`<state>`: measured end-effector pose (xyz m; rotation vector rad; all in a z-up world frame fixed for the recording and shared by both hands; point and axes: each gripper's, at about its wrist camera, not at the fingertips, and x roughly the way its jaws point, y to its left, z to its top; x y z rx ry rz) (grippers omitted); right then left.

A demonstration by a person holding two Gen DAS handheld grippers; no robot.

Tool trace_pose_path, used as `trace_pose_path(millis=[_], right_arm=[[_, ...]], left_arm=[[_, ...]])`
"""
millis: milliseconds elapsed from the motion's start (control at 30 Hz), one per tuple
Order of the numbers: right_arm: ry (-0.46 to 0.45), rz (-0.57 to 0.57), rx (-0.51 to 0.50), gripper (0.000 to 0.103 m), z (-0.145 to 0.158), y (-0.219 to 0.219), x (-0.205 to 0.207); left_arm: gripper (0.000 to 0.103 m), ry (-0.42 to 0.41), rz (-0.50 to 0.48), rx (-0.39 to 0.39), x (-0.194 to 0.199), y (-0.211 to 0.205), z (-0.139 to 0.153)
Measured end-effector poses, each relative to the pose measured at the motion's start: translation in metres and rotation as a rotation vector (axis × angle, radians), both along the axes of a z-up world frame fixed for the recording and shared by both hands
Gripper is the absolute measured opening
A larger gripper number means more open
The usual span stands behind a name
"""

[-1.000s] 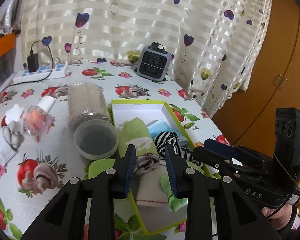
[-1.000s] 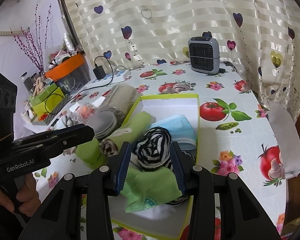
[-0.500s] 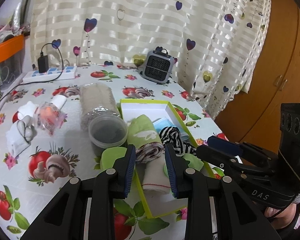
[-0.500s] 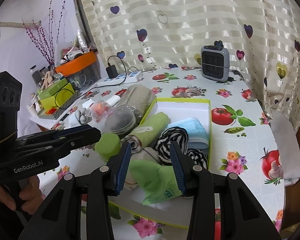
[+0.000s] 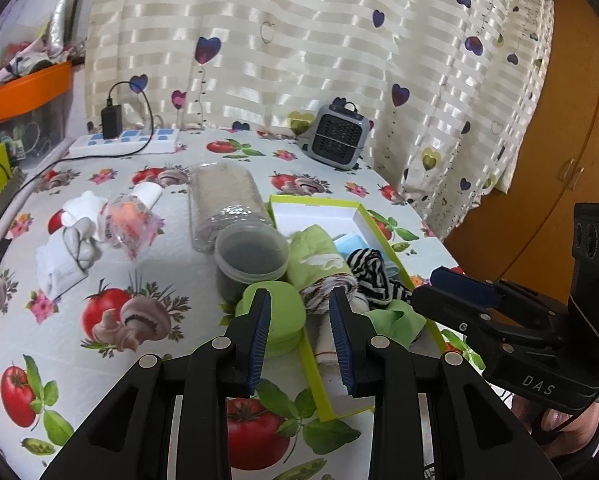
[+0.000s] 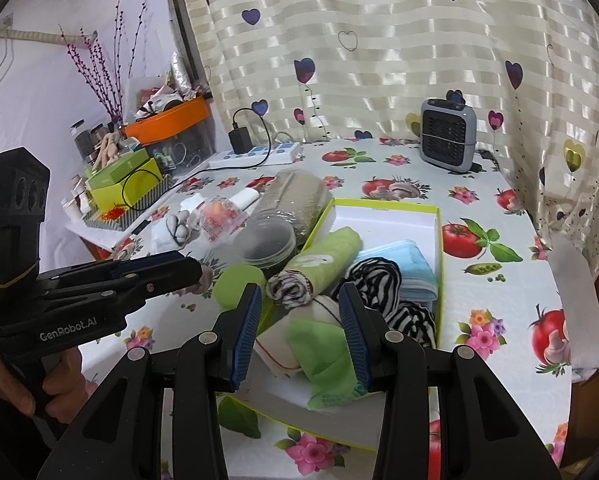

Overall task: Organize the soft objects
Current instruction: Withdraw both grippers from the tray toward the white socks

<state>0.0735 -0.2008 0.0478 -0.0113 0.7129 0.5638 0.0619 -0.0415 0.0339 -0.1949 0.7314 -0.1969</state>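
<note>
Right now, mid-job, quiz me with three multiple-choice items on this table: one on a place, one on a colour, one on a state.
1. Where does the rolled black-and-white striped cloth lie?
A. inside the lime-green-rimmed shallow box
B. on the white power strip
C. on top of the grey fan heater

2. What colour is the folded towel beside the striped cloth?
A. red
B. light blue
C. black

3. How does the right tool stand?
A. shut on the striped cloth
B. shut on the green round lid
C. open, holding nothing

Answers: 1 A, the cloth sits within the box's walls. 2 B, the towel is pale blue in the right wrist view. 3 C, the jaws stand apart above the box, with no cloth pressed between the pads.
</note>
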Motion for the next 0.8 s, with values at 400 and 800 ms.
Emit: trace_pose_path(millis=[400, 800], right_arm=[[-0.003, 0.025, -0.006, 0.042, 0.001, 0.011, -0.002], [-0.003, 0.054, -0.004, 0.042, 0.000, 0.020, -0.004]], left_arm=[[0.028, 0.008, 0.050, -0.014, -0.006, 0.025, -0.005], [0.028, 0.039, 0.139, -0.032, -0.014, 0.064, -0.019]])
